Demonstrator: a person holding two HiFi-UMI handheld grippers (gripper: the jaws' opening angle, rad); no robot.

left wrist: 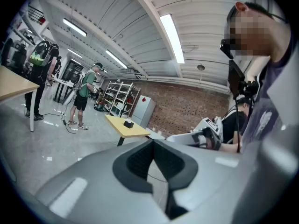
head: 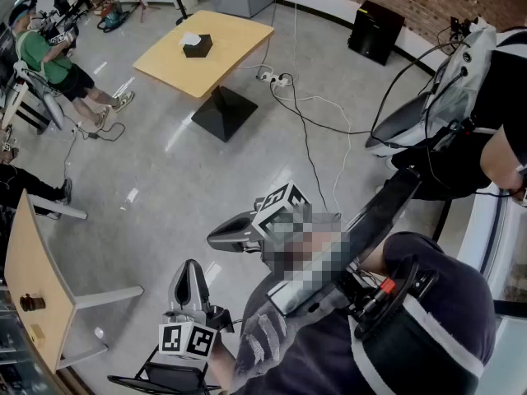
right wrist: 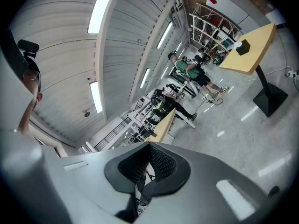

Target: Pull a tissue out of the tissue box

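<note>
- Head view: the left gripper is low at the left, close to the person's body, its marker cube nearest the camera and its tip pointing up the frame. Its jaws cannot be read from here.
- Head view: the right gripper is just above it and points toward the left edge.
- Head view: the box is black and stands on the yellow bench at the top of the frame, well apart from both grippers. A white tissue sticks out of its top.
- Head view: cables trail over the grey floor beside the bench's black foot. A person in green stands at the upper left.
- Left gripper view: the left gripper has its dark pads pressed together, with nothing between them.
- Left gripper view: the bench lies far ahead, just above the jaws, with the box small on top of it.
- Left gripper view: the right gripper shows at the right, and the person in green stands at the left near some shelves.
- Right gripper view: the picture is tilted. The right gripper is also closed, pad against pad, and grips nothing.
- Right gripper view: the bench sits at the upper right, off to the side of the jaws, and the box stands on it, far away.
- Right gripper view: the person in green stands to the left of that bench. A second, wooden bench lies straight beyond the jaws.
</note>
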